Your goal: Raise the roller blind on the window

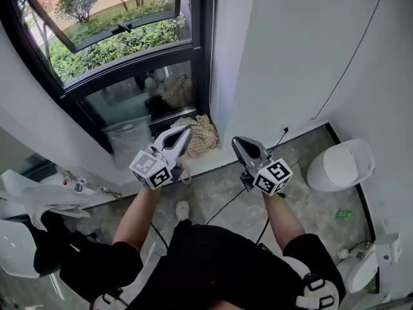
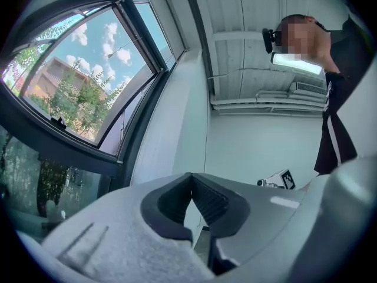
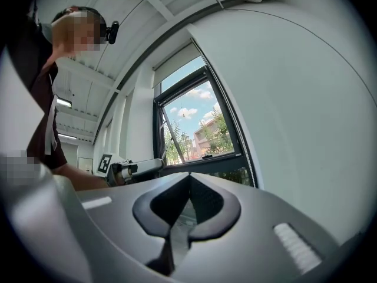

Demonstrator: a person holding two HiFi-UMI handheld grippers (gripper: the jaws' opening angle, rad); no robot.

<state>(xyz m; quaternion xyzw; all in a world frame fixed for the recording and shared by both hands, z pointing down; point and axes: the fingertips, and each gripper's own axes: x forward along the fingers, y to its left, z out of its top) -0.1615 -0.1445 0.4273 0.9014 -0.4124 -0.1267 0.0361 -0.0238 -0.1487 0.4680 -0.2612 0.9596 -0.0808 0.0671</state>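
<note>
Person stands at the window (image 1: pixel 122 50), both arms out in front, seen from above.

Left forearm (image 1: pixel 137 215) is bare and reaches forward and up. The left hand-held gripper (image 1: pixel 184 134) points its tip at the lower pane, with its marker cube (image 1: pixel 150 168) nearest the camera. In the left gripper view the left hand-held gripper (image 2: pixel 189 178) has its jaws together, tips touching, nothing between them.

Right forearm (image 1: pixel 284 219) is bare too and roughly parallel to the left. The right hand-held gripper (image 1: pixel 237 142) points at the white wall (image 1: pixel 290 57) just right of the window frame. In the right gripper view the right hand-held gripper (image 3: pixel 189 178) also has its jaws together and empty.

The two grippers are level with each other, near but apart, and neither touches anything.

The blind (image 3: pixel 177 63) shows in the right gripper view as a pale band across the top of the window. The glass below it is uncovered, with trees and sky visible. It sits well above both grippers.

A woven bag (image 1: pixel 203 134) lies on the floor (image 1: pixel 219 192) under the window, behind the left gripper's tip. A white round container (image 1: pixel 340 165) stands at the right by the wall.
</note>
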